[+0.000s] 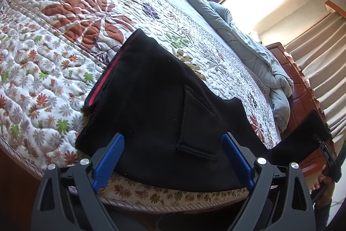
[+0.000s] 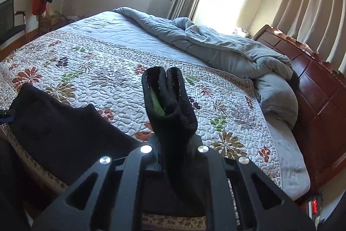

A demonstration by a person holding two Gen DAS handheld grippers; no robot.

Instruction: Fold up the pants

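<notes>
Black pants (image 1: 151, 88) with a red side stripe lie on the near edge of the bed, waist part and a back pocket toward me. My left gripper (image 1: 173, 144) is open, its blue fingers (image 1: 110, 157) on either side of the fabric just above it. My right gripper (image 2: 166, 101) is shut on the pants' leg ends (image 2: 166, 88), held up above the quilt; a green finger pad shows between the folds. In the left wrist view the right gripper (image 1: 328, 157) holds the leg (image 1: 302, 135) off the bed's right corner. The pants' body also shows at left in the right wrist view (image 2: 54, 122).
The bed has a floral quilt (image 1: 64, 36). A grey-blue duvet (image 2: 227, 51) is bunched along the far side by the wooden headboard (image 2: 320, 83). Curtains and a bright window are behind. A coat rack and a chair (image 2: 10, 23) stand at far left.
</notes>
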